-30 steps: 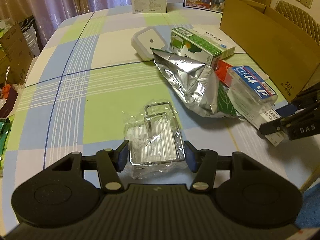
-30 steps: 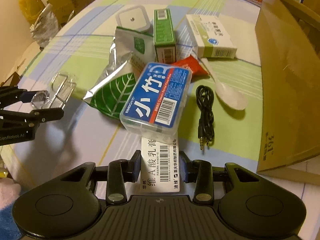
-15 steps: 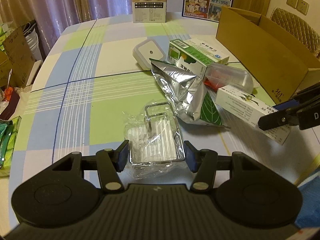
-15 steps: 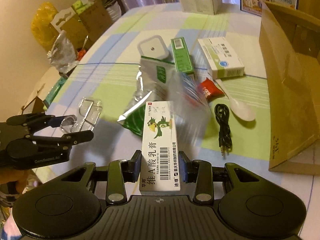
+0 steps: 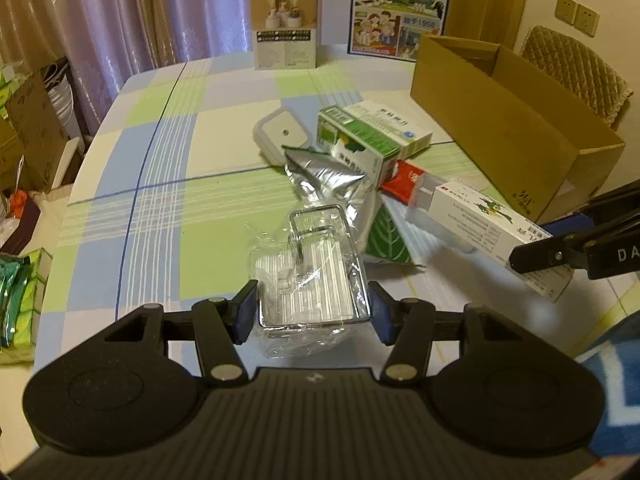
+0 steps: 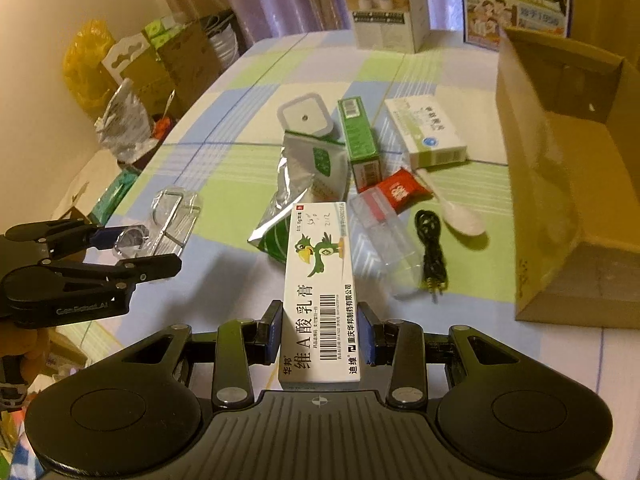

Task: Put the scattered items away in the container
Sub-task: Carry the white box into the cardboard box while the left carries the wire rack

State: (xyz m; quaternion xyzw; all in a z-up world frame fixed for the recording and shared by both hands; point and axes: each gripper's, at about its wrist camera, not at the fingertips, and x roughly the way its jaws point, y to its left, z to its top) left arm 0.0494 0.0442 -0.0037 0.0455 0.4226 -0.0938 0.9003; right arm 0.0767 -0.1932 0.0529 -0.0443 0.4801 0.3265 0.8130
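Above checked tablecloth [image 5: 168, 184], left gripper [image 5: 313, 312] clamps wire rack in clear wrap [image 5: 310, 276] between blue pads, rack lifted off cloth. Right gripper [image 6: 320, 338] pinches white ointment box [image 6: 320, 292] (green bird printed on top), box also in air. Open cardboard box [image 6: 560, 184] stands at right side of table. On cloth near it lie foil pouch [image 6: 296, 184], green carton [image 6: 358, 136], white medicine box [image 6: 430, 130], red sachet [image 6: 400, 192], clear plastic case [image 6: 384, 236], white spoon [image 6: 460, 216], black cable [image 6: 432, 248], square white container [image 6: 305, 117].
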